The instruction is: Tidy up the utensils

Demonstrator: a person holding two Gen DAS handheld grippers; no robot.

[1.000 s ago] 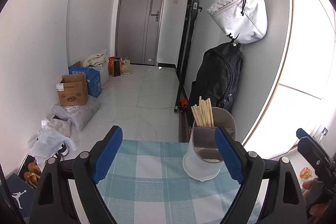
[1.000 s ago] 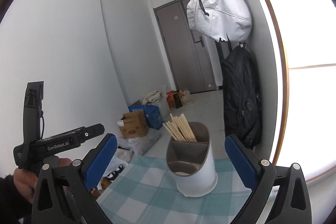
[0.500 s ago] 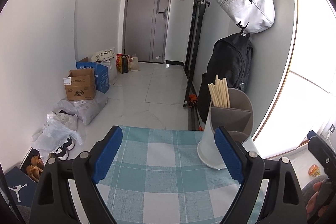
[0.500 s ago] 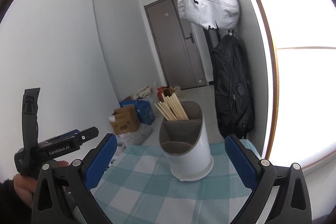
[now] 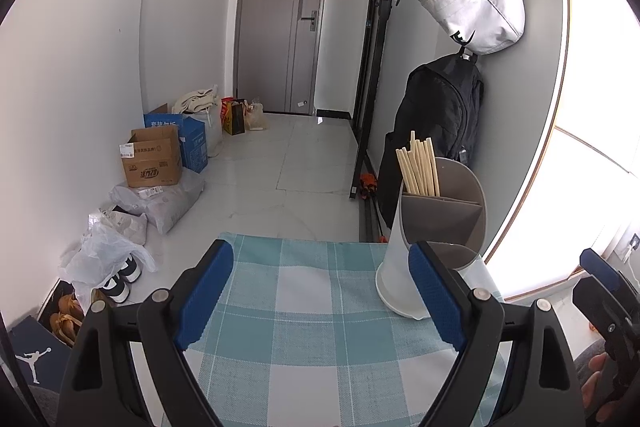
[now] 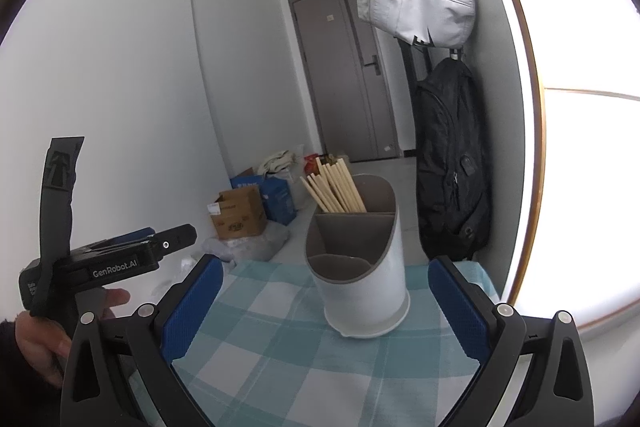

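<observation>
A: From the left wrist, the landmark is the white plastic utensil holder with grey inner dividers (image 5: pixel 434 247). It stands upright on the counter under a teal-and-white checked cloth (image 5: pixel 304 311). The pale wooden chopsticks (image 5: pixel 418 169) stand bundled in its far compartment. The left hand-held gripper (image 5: pixel 320 297) hangs with jaws spread wide and nothing between them; its right pad overlaps the holder's near side in the picture, and I can't tell whether they touch.

B: And from the right wrist?

A: The holder (image 6: pixel 360 267) sits between the blue pads of the right hand-held gripper (image 6: pixel 326 305), whose jaws are wide apart and clear of the holder on both sides. The chopsticks (image 6: pixel 334 189) fan slightly to the left from the back compartment; the two nearer compartments look empty. The left tool (image 6: pixel 108 259) shows to the holder's left.

B: How should the step go?

A: Probably steady the holder low on its wall with one gripper, then pinch the chopsticks near their tops with the other and lift straight up, so the holder doesn't tip.

B: Any change from a second ago?

A: Both cameras have dropped: the holder sits higher in each picture and looks more side-on. The left jaws stay equally wide.
</observation>
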